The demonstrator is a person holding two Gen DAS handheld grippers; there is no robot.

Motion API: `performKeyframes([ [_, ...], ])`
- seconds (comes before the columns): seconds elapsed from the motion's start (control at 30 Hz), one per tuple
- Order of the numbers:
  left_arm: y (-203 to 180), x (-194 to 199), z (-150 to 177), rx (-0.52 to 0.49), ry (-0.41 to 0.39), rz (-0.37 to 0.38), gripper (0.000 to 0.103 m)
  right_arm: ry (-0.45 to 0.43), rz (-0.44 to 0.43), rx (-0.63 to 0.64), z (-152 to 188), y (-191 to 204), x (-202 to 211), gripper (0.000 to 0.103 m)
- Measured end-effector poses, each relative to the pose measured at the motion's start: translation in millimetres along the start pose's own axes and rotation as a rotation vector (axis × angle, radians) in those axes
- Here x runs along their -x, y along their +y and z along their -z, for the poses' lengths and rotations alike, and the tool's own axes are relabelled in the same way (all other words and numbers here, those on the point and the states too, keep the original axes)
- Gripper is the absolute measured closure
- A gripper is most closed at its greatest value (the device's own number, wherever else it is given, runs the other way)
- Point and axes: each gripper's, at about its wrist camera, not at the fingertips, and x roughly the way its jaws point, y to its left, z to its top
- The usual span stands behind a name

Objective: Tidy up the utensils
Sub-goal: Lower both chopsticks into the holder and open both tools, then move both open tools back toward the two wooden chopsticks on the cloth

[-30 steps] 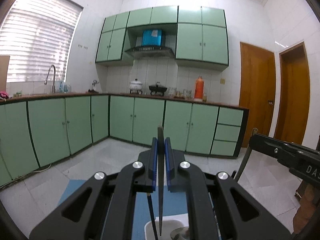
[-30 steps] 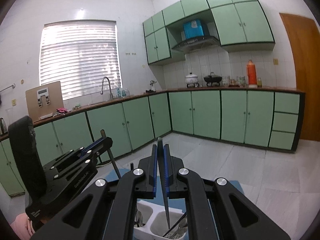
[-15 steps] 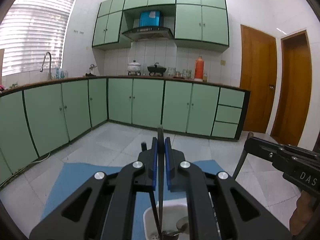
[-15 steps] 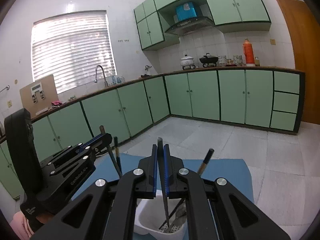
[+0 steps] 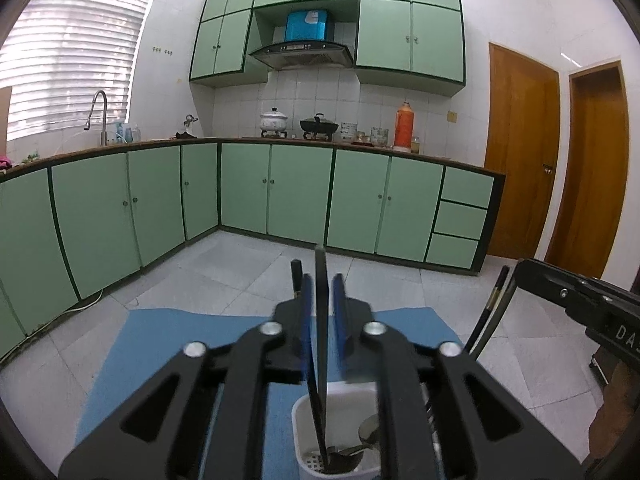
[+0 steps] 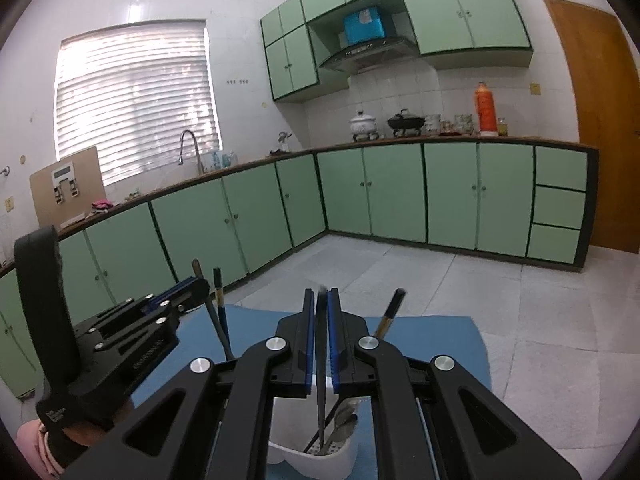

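The white caddy (image 5: 308, 436) stands on a blue mat (image 5: 160, 344) just below both tongs, and it already holds spoons (image 5: 352, 450) and several dark sticks leaning on its wall. The left tongs (image 5: 322, 320) have a flat dark utensil (image 5: 321, 320) standing between their blue pads with its lower end down inside the caddy; the jaws are opening and clear gaps show on either side of it, so it looks let go. The right tongs (image 6: 320, 340) carry a second flat utensil (image 6: 321, 360), its tip also lowered into the caddy (image 6: 320, 462) beside a spoon (image 6: 340, 424); these jaws are narrow and opening, and whether the pads press it cannot be told from the blur at its top. A brown-tipped stick (image 6: 390, 312) and two more sticks (image 6: 218, 304) rise from the caddy. By this, the sorting seems well along: two pieces are going in now, and no loose utensils show on the mat, though the part under the tongs is hidden. The mat lies on a pale tiled floor. Around it run green cabinets (image 5: 296, 196) under a dark counter (image 5: 360, 145) with pots and an orange flask (image 5: 403, 126), a sink tap below a blinded window, a hood, and brown doors (image 5: 520, 152).
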Motion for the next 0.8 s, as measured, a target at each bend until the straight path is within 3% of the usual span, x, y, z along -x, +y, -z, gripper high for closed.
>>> performKeyframes([
  [0.07,0.7,8.2,-2.0,0.006,-0.015,0.000,0.068,-0.016,0.006,-0.001,-0.2,-0.7,7.5,0.087],
  [0.13,1.4,18.3,-2.3,0.004,-0.021,0.002,0.066,-0.039,0.020,0.004,1.1,-1.9,17.9,0.077],
  [0.3,1.7,46.4,4.7,0.019,-0.041,0.011,0.042,-0.085,0.040,0.007,10.1,-3.4,47.4,0.058],
  [0.53,-3.6,92.9,29.4,-0.005,-0.061,0.006,0.025,-0.123,0.075,0.004,37.7,0.4,86.4,0.029],
  [0.8,-12.6,135.4,74.2,-0.017,-0.021,0.025,0.014,-0.113,0.099,-0.012,83.4,9.7,123.0,0.020],
])
